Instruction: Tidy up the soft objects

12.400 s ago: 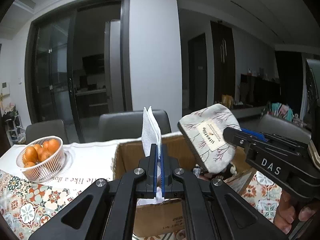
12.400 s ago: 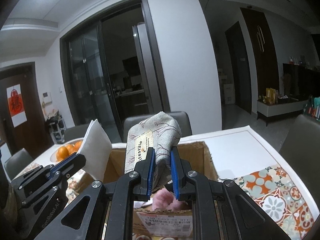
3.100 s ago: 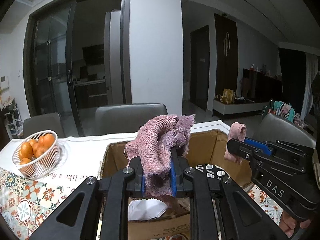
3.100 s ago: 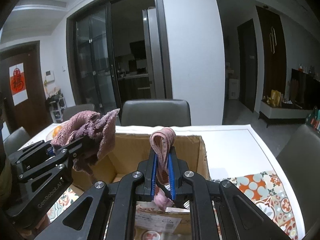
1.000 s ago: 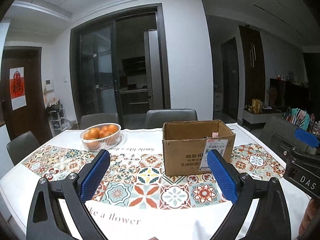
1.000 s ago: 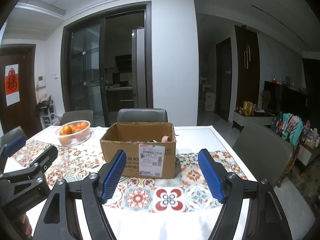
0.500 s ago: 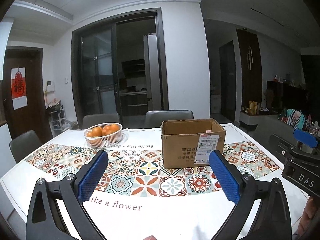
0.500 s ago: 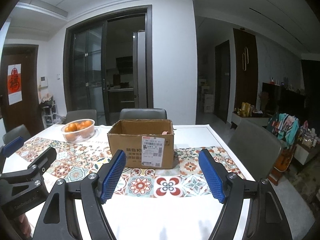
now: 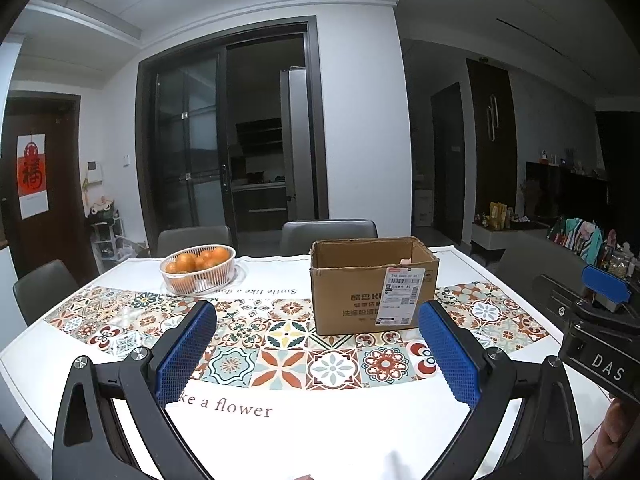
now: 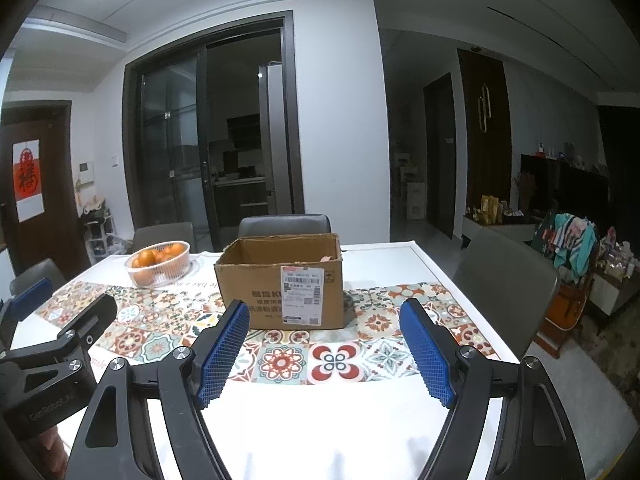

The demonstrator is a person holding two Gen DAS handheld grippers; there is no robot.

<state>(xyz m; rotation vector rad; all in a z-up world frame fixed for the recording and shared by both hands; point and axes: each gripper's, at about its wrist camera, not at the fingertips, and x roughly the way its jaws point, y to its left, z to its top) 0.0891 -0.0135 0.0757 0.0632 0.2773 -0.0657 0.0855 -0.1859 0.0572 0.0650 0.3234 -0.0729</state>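
Both your grippers, left gripper (image 9: 318, 346) and right gripper (image 10: 322, 346), hang over the near edge of the bench (image 9: 344, 428) with fingers spread wide, nothing in them. Further out, the open cardboard box (image 9: 372, 284) sits on the patterned runner (image 9: 280, 340), a bit of pink fabric (image 10: 329, 258) peeking over its rim. Basket of oranges (image 9: 198, 268) sits back left.

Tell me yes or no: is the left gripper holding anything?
No, the left gripper is open, with only the tablecloth between its blue pads.
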